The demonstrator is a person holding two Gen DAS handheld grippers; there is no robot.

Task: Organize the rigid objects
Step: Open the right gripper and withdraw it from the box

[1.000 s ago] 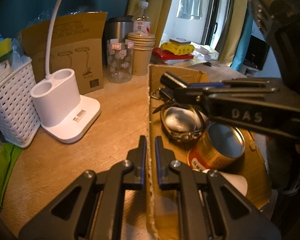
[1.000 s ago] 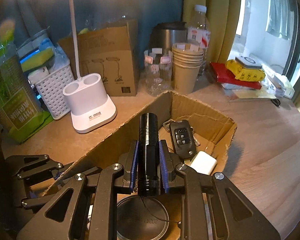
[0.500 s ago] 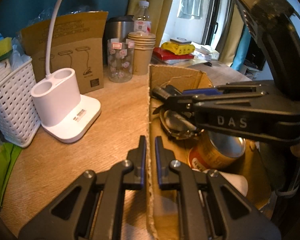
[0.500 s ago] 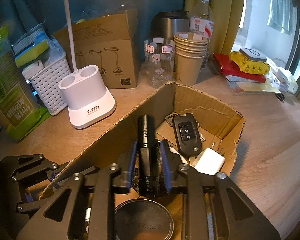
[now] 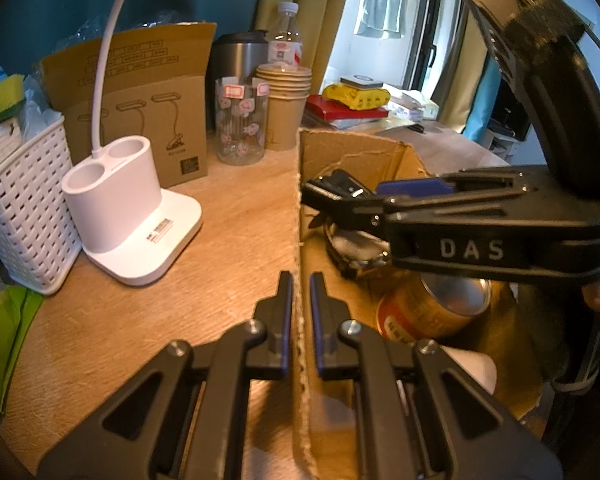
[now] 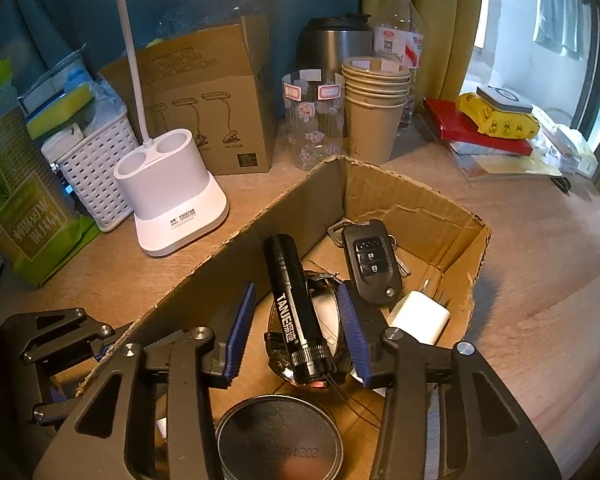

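Observation:
An open cardboard box [image 6: 400, 196] stands on the wooden desk. My left gripper [image 5: 302, 312] is shut on its near wall [image 5: 300, 240]. My right gripper [image 6: 296, 332] hangs over the inside of the box, and its jaws are opening. A black flashlight [image 6: 294, 304] lies between its pads and neither pad touches it. It rests on a round, watch-like object. Also in the box are a car key fob [image 6: 370, 260], a white charger plug [image 6: 418, 316] and a tin can [image 6: 278, 436]. In the left wrist view the right gripper [image 5: 324, 200] reaches in from the right above the gold can [image 5: 432, 308].
To the left stand a white lamp base [image 6: 172, 188], a white basket [image 6: 96, 168] and a green packet [image 6: 24, 216]. Behind the box are a carton [image 6: 212, 100], a glass [image 6: 314, 120], paper cups [image 6: 374, 108], a steel flask and a bottle. Books [image 6: 480, 132] lie at the right.
The right jaws have opened and let go of the flashlight, which now lies lower in the box on the round object. The left gripper has kept its grip on the wall.

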